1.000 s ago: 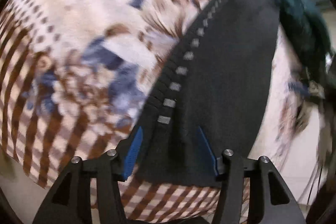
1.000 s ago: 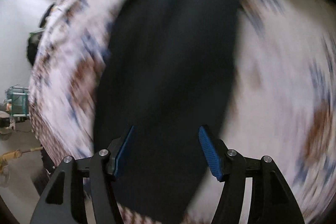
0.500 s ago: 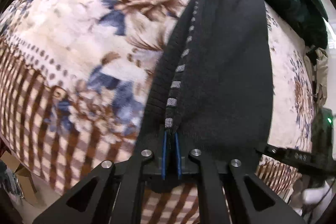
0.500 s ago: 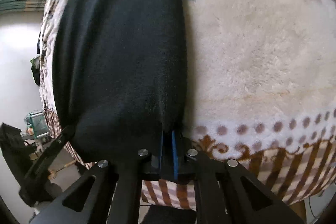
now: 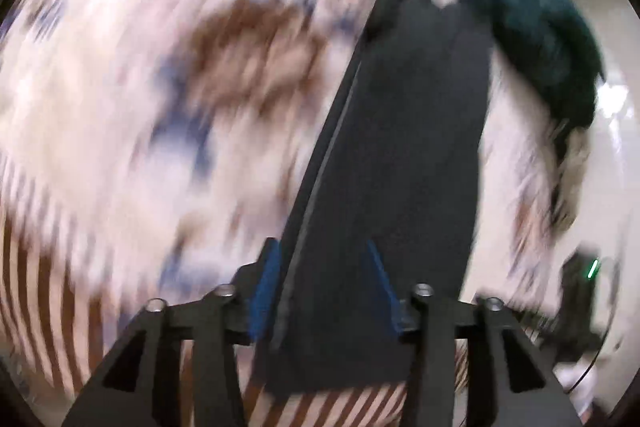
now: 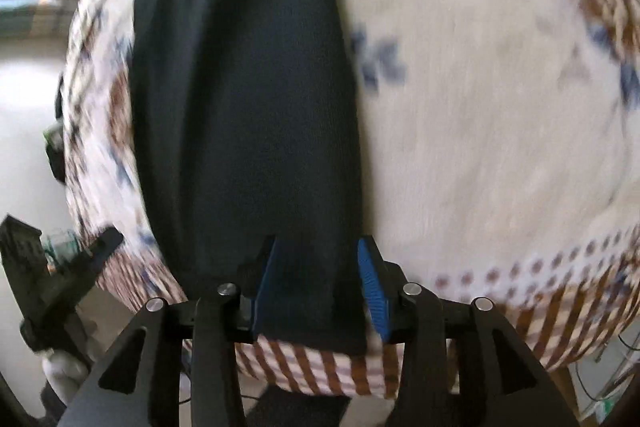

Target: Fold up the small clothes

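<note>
A black knit garment (image 5: 400,147) lies lengthwise as a long narrow strip on a floral blanket (image 5: 160,107), its near hem at the striped border. My left gripper (image 5: 320,247) hangs over that hem at the strip's left edge, jaws opening, blue pads apart and not pressing the cloth. In the right wrist view the same garment (image 6: 248,107) runs away from me. My right gripper (image 6: 317,243) stands over the hem's right corner, jaws opening, with the cloth lying below and between the pads, not pinched. The left wrist view is smeared by motion.
A teal garment (image 5: 520,19) is piled at the far right of the blanket. The blanket (image 6: 500,107) spreads wide to the right of the black strip. Its striped border (image 6: 320,367) drops off at the near edge. A dark gripper frame (image 6: 60,275) shows at the left.
Half a second ago both grippers were shut on the garment's near hem. Both have now let go and stand with pads apart, and the left one has pulled back and up.
</note>
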Demonstrator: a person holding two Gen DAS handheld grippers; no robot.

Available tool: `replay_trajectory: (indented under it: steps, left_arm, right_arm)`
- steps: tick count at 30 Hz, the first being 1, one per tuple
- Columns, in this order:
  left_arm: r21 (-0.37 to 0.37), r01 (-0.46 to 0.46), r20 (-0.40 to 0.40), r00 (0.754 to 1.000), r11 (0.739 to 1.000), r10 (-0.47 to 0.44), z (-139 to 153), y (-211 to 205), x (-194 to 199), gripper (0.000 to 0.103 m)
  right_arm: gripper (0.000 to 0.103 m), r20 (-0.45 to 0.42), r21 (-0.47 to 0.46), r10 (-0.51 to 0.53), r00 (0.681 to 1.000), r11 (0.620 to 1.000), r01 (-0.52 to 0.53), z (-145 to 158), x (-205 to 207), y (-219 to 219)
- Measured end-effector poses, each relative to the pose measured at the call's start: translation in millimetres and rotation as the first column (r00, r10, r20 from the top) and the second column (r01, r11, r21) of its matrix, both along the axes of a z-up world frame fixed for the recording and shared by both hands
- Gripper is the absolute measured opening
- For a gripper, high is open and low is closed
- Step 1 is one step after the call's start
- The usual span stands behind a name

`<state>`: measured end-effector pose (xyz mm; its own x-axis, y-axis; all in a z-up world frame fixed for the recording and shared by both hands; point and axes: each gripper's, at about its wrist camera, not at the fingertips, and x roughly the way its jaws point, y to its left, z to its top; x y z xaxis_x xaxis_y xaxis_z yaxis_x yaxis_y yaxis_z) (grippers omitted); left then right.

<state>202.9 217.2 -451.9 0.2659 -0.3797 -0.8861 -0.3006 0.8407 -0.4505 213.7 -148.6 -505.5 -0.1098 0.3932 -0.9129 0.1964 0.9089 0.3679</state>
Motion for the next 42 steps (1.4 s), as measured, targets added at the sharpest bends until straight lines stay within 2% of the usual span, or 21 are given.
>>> replay_trajectory:
  steps: [4,7,12,13,14,16,17,18,22,24,26,28,29,30,32,33,34,35,36,40,42]
  left_arm:
    - [0.007,0.043,0.142,0.989,0.999,-0.043,-0.6,1.9,135.5,0.05]
    - [0.041,0.105,0.177,0.978,0.994,-0.111,-22.4,-8.4,230.3,0.05]
    - [0.136,0.186,0.147,0.968,0.973,-0.206,-70.5,-19.9,304.8,0.048]
    - [0.141,0.191,0.162,0.964,0.971,-0.213,-71.8,-16.5,311.7,0.02]
    - [0.14,0.194,0.192,0.957,0.971,-0.219,-73.5,-14.9,313.0,0.005]
    - [0.137,0.173,0.203,0.959,0.975,-0.199,-71.9,-9.8,320.8,0.005]
    - [0.134,0.159,0.216,0.959,0.978,-0.185,-71.8,-6.4,319.2,0.005]
    - [0.141,0.158,0.215,0.959,0.977,-0.186,-72.8,-4.7,317.5,0.005]
    - [0.111,0.166,0.182,0.966,0.98,-0.184,-75.7,-1.6,321.7,0.005]
    - [0.091,0.157,0.178,0.969,0.983,-0.171,-73.8,-3.1,332.2,0.006]
    - [0.058,0.154,0.173,0.972,0.986,-0.161,-70.5,-3.1,336.6,0.008]
    - [0.029,0.156,0.187,0.97,0.987,-0.159,-69.0,-1.4,341.1,0.019]
    - [0.03,0.161,0.192,0.968,0.986,-0.164,-70.9,-3.1,346.7,0.027]
    - [0.053,0.172,0.195,0.964,0.984,-0.179,-73.2,-5.3,351.2,0.027]
    - [0.083,0.187,0.191,0.961,0.979,-0.2,-79.6,-10.2,359.8,0.026]
    - [0.1,0.189,0.204,0.957,0.977,-0.206,-81.4,-11.2,362.0,0.014]
    - [0.122,0.185,0.212,0.955,0.975,-0.207,-82.9,-12.3,364.8,0.005]
    - [0.129,0.189,0.211,0.954,0.973,-0.213,-85.0,-12.2,367.6,0.005]
    - [0.145,0.185,0.208,0.955,0.972,-0.212,-86.9,-10.9,369.3,0.005]
    - [0.134,0.19,0.193,0.958,0.973,-0.214,-96.9,-7.1,373.9,0.006]
    - [0.099,0.184,0.178,0.964,0.978,-0.2,-92.4,-4.7,371.8,0.009]
  right_arm:
    - [0.043,0.074,0.026,-0.1,0.992,0.995,0.098,5.0,64.7,-9.7]
    - [0.043,0.173,0.055,-0.178,0.969,0.984,0.17,1.2,130.9,-19.4]
    - [0.05,0.27,0.092,-0.259,0.927,0.966,0.243,-16.3,241.5,-25.7]
    - [0.05,0.277,0.09,-0.277,0.92,0.961,0.262,-21.8,258.2,-30.4]
    - [0.05,0.267,0.112,-0.301,0.915,0.953,0.281,-31.6,277.5,-33.8]
    - [0.049,0.222,0.18,-0.354,0.909,0.931,0.318,-44.4,296.7,-41.6]
    - [0.041,0.21,0.218,-0.372,0.904,0.919,0.328,-47.6,301.1,-45.1]
    - [0.021,0.226,0.222,-0.392,0.892,0.912,0.345,-48.0,302.2,-49.4]
    - [0.017,0.207,0.243,-0.46,0.864,0.879,0.41,-52.3,294.9,-66.2]
    - [0.017,0.228,0.171,-0.409,0.883,0.91,0.378,-41.5,296.8,-68.0]
    - [0.02,0.257,0.052,-0.349,0.901,0.936,0.348,-24.4,308.5,-62.9]
    - [0.058,0.289,0.008,-0.325,0.9,0.941,0.337,-9.7,323.6,-61.8]
    - [0.064,0.312,0.027,-0.335,0.889,0.938,0.344,-5.3,333.4,-62.6]
    - [0.068,0.323,0.053,-0.344,0.882,0.937,0.346,-5.3,345.1,-63.2]
    - [0.068,0.288,0.058,-0.338,0.896,0.94,0.336,-16.0,366.7,-62.4]
    - [0.068,0.276,0.063,-0.339,0.899,0.94,0.335,-23.1,378.8,-61.0]
    - [0.053,0.273,0.082,-0.337,0.901,0.941,0.327,-27.7,388.7,-58.8]
    - [0.027,0.267,0.133,-0.335,0.904,0.941,0.31,-34.3,396.0,-56.6]
    - [0.013,0.266,0.136,-0.324,0.908,0.945,0.297,-38.5,401.3,-52.8]
    - [0.013,0.311,0.012,-0.265,0.913,0.961,0.275,-41.4,407.3,-49.2]
    - [0.016,0.292,0.034,-0.272,0.917,0.961,0.274,-51.2,406.6,-53.6]
